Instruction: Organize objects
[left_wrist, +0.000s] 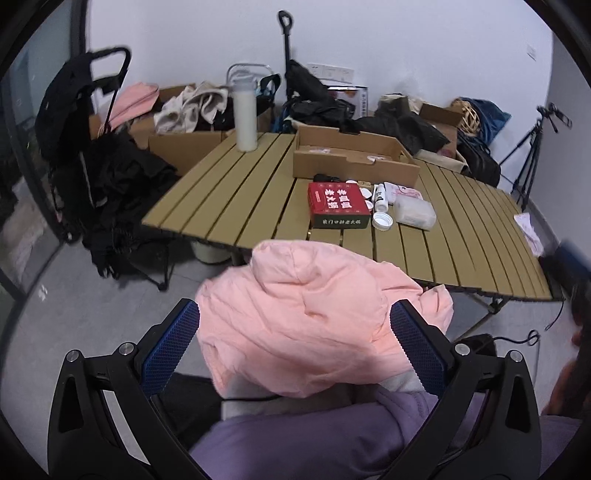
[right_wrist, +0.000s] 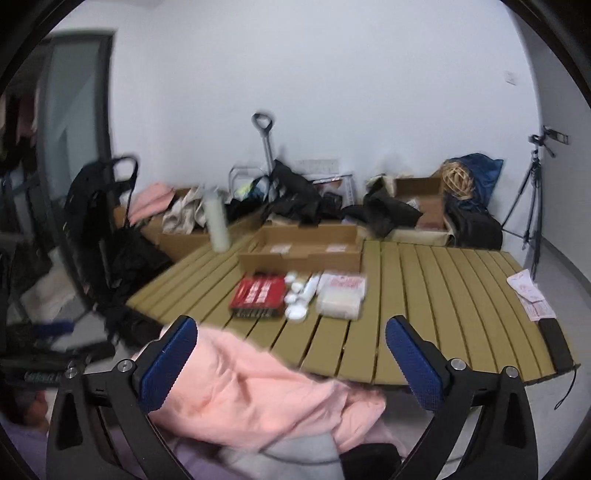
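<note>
Fingers (left_wrist: 415, 343) of left gripper (left_wrist: 295, 345) spread wide on either side of bunched pink garment (left_wrist: 306, 325), blue pads flanking the cloth without visibly pinching it; not closed on anything. Right gripper (right_wrist: 291, 363) likewise wide apart, nothing between its pads except a trailing edge of the same pink garment (right_wrist: 243, 391), draped past the left finger. Garment heaped on lap over purple clothing (left_wrist: 303, 439), just short of the near edge of slatted folding table (left_wrist: 236, 192), bulk running crosswise between the left pads. Left gripper squarely over the heap and judged better placed to close on it; right gripper offset to the side. Red box (left_wrist: 338, 203), white bottle caps, clear plastic box (left_wrist: 413, 212) and open cardboard tray (left_wrist: 354, 158) well beyond, mid-table.
</note>
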